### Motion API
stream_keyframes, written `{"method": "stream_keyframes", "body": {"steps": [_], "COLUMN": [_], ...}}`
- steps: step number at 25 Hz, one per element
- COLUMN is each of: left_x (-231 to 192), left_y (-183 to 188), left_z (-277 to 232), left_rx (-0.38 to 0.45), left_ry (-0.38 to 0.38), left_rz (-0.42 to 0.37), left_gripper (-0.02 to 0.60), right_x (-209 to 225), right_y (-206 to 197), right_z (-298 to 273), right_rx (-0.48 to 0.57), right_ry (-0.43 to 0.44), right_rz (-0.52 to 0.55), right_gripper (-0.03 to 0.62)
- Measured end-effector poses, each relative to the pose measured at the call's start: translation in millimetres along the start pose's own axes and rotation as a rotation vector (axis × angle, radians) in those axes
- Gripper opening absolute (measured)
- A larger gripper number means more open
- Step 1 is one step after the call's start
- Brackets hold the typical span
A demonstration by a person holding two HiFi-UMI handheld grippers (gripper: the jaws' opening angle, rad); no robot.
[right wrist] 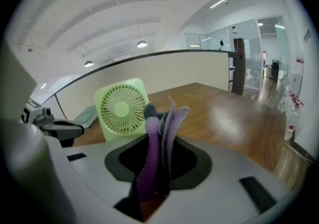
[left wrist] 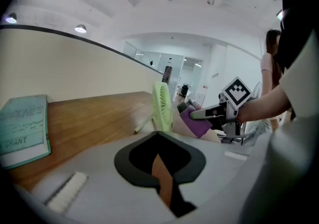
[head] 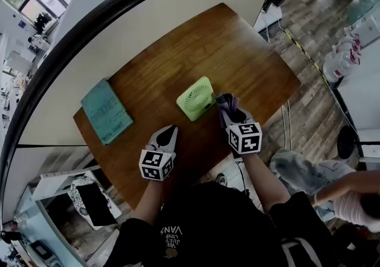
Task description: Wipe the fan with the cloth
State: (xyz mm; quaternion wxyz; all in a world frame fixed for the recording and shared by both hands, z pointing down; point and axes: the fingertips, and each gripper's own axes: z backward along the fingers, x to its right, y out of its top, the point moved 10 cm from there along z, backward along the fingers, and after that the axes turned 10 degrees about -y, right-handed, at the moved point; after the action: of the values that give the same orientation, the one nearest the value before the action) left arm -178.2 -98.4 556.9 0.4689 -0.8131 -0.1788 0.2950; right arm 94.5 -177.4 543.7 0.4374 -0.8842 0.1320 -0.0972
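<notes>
Wooden table [head: 237, 52] holds green fan [head: 195, 98] mid-surface, with teal book [head: 107, 111] well left of fan. Right gripper [head: 231, 116] is clamped on purple cloth [head: 225, 101] just right of fan. Left gripper [head: 168, 133] is closed and empty, near fan's front-left.

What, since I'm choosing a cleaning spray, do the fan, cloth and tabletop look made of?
Fan: pale green, probably moulded plastic, matte, with thin grille ribs.
Cloth: purple and grey soft fabric, fuzzy, perhaps microfibre; it folds limply.
Tabletop: brown wood grain with a sheen; solid wood or laminate, I cannot tell.
</notes>
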Motion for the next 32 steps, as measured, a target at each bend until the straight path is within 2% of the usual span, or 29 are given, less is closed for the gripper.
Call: {"method": "stream_keyframes", "body": {"steps": [10, 18, 24, 32], "left_x": [49.3, 96.5, 124.9, 173.3], "left_y": [37.1, 64.3, 63.2, 47.0], "left_z": [35.6, 59.9, 78.1, 100.2], "left_rx": [0.134, 0.215, 0.260, 0.290], "left_ry": [0.037, 0.034, 0.072, 0.119], "left_rz": [-0.057, -0.100, -0.100, -0.095], "left_gripper": [0.011, 0.011, 0.011, 0.011], "right_x": [-9.9, 2.3, 16.7, 30.4], "right_y": [-2.2, -2.6, -6.5, -25.4], "right_z": [81.7, 142.0, 177.9, 225.4], "right_rx": [0.124, 0.207, 0.263, 0.282], "right_ry": [0.084, 0.102, 0.111, 0.156], "right_rz": [-0.004, -0.019, -0.021, 0.010], "right_gripper": [0.117, 0.117, 0.117, 0.117]}}
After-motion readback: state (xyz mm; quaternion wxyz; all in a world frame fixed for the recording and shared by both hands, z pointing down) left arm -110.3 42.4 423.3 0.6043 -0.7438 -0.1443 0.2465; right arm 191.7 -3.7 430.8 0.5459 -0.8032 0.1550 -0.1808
